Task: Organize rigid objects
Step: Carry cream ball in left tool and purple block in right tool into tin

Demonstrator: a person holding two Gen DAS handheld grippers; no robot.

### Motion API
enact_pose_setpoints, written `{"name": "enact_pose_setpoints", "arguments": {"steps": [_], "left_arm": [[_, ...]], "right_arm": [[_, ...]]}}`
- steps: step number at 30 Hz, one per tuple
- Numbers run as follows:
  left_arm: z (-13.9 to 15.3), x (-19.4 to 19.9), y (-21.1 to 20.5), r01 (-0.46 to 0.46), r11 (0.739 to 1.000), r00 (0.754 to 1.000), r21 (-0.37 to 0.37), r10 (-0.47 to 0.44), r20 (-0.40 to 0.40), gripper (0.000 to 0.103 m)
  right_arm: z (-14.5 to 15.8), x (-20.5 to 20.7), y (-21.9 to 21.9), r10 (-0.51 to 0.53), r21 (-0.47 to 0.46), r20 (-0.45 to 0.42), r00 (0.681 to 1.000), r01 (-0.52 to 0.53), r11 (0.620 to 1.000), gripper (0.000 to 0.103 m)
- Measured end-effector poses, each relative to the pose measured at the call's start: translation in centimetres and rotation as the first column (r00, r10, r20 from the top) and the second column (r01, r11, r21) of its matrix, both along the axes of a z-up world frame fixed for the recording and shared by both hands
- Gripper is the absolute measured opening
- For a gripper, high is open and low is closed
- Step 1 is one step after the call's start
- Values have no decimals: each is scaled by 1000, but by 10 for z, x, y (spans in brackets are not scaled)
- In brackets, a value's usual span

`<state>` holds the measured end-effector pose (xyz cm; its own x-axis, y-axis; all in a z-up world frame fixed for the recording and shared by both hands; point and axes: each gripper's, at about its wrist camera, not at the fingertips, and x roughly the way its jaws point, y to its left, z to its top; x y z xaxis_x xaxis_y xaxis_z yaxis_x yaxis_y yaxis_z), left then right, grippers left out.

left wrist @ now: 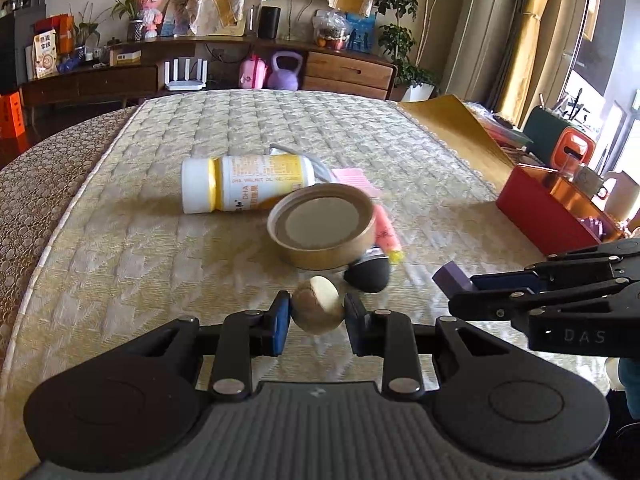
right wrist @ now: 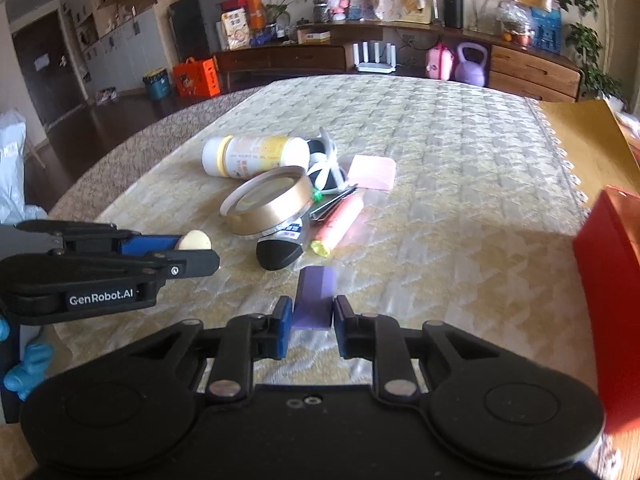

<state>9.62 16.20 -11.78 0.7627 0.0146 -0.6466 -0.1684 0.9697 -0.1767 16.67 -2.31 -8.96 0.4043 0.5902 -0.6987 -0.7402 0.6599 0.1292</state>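
Left gripper (left wrist: pixel 317 312): clamped on a small round beige-and-cream ball (left wrist: pixel 318 310), both blue pads pressing its sides, lifted over the quilted yellow table cover (left wrist: pixel 160 240).
Right gripper (right wrist: pixel 311 318): jaws pinched narrow on a purple rectangular block (right wrist: pixel 314 296), held clear of the cloth.
Red open box (left wrist: pixel 540 208): at the right table edge; inside only shiny orange walls show, contents unclear.
Gold round tin (right wrist: pixel 268 208): lying tilted in the central pile, silvery lid face up.
White-and-yellow plastic bottle (left wrist: pixel 244 184): on its side behind the tin, cap on.
Around the tin: black egg-shaped sponge (right wrist: pixel 278 254), orange-pink tube (right wrist: pixel 340 220), pink comb (right wrist: pixel 372 172).
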Motion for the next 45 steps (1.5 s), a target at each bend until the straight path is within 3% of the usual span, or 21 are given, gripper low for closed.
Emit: {"name": "enact_pose_setpoints", "arguments": {"steps": [20,31,45], "left_arm": [[69,19,-82,181,983,981,-11,-180,70,29],[91,60,-134,282,960,956,5,-281,83,29],[87,135,-210,366,930,929,39,-368,34,29]], "right_arm": [[70,-8,-107,-178,110,89,980,168,980,21],[80,12,-164,-282,133,123,951,266,955,21],[65,43,-220,-356,118,92,930,345,931,21]]}}
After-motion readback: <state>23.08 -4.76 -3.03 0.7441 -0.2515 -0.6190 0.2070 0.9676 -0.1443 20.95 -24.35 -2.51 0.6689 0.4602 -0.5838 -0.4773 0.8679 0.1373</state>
